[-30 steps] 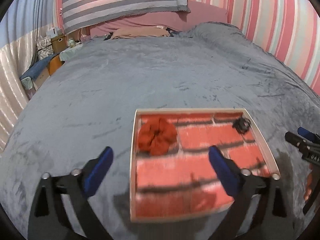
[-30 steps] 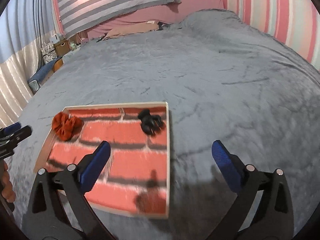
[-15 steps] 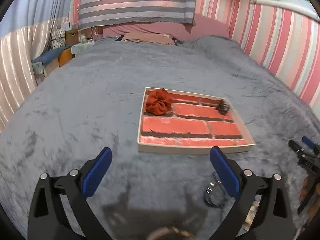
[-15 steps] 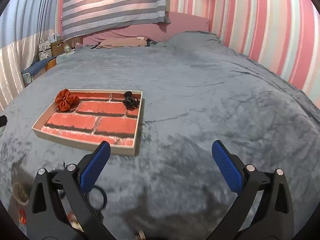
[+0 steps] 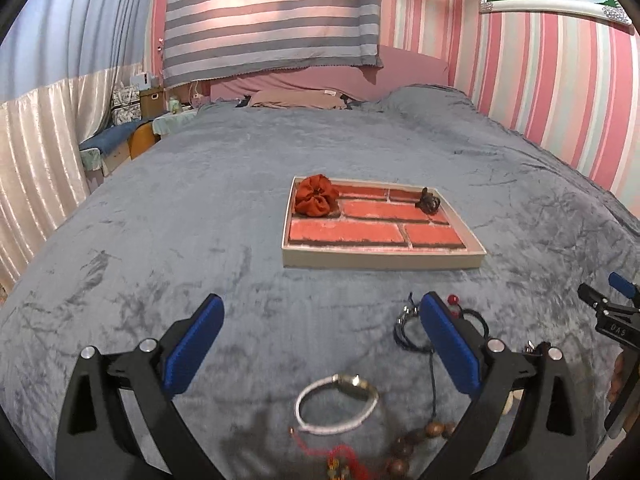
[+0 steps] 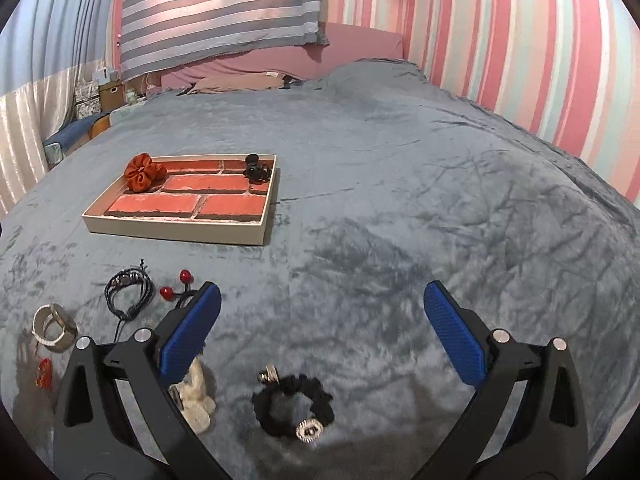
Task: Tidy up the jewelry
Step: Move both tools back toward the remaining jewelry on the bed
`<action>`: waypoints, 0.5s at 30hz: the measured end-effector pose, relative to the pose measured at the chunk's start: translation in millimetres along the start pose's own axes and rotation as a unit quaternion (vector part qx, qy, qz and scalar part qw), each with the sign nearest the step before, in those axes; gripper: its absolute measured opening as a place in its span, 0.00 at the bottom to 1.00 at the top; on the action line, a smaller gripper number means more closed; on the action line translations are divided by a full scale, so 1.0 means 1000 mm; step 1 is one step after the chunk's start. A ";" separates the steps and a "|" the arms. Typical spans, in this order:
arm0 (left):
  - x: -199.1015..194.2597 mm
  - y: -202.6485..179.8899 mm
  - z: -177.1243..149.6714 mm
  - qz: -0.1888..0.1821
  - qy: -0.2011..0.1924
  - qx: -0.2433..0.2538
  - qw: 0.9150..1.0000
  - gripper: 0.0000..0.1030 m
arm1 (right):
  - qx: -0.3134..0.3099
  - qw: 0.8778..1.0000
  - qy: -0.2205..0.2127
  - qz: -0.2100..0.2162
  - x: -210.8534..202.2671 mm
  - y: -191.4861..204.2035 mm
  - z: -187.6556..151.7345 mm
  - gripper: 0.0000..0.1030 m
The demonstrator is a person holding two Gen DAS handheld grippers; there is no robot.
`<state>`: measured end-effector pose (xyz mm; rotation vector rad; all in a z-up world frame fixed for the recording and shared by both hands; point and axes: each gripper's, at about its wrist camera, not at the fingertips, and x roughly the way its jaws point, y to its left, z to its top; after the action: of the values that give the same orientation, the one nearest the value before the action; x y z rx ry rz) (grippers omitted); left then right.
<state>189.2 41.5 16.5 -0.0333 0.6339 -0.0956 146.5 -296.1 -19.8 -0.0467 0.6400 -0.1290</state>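
A shallow tray with a brick-pattern floor (image 5: 380,258) (image 6: 256,228) lies on the grey bed. In it are an orange scrunchie (image 5: 316,200) (image 6: 142,172) and a black hair clip (image 5: 428,201) (image 6: 256,169). Loose pieces lie in front of the tray: a white bracelet (image 5: 336,404) (image 6: 52,326), a dark cord bracelet (image 5: 404,332) (image 6: 128,292), red-bead ties (image 6: 176,284), wooden beads (image 5: 416,440), a black scrunchie (image 6: 294,406) and a cream piece (image 6: 196,396). My left gripper (image 5: 320,348) is open above the white bracelet. My right gripper (image 6: 322,328) is open above the black scrunchie. Both hold nothing.
The grey blanket (image 6: 420,184) covers the whole bed. Pillows (image 5: 296,98) lie at the far end under a striped hanging cloth. A striped wall (image 5: 560,92) runs along the right, and bedside clutter (image 5: 136,120) stands at the left.
Both grippers have pulled back and tilted away from the tray, which now lies farther off. The loose jewelry in front of the tray has come into view. Both stay open.
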 end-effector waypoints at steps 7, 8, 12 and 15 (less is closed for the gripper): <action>-0.014 -0.003 -0.022 0.000 0.011 0.003 1.000 0.93 | 0.014 1.000 -0.010 0.001 -0.022 -0.005 -0.018 0.96; -0.015 -0.003 -0.026 -0.002 0.012 0.004 1.000 0.93 | 0.015 1.000 -0.011 0.002 -0.023 -0.006 -0.020 0.96; -0.017 -0.004 -0.041 0.002 0.016 0.007 1.000 0.93 | 0.015 1.000 -0.009 -0.001 -0.029 -0.004 -0.032 0.96; -0.017 -0.001 -0.049 0.001 0.021 0.001 1.000 0.93 | 0.022 1.000 0.000 0.003 -0.027 -0.005 -0.043 0.96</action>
<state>146.5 41.7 -12.7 -0.0288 0.6765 -0.0960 98.3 -297.2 -37.9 -0.0032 0.6379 -0.1376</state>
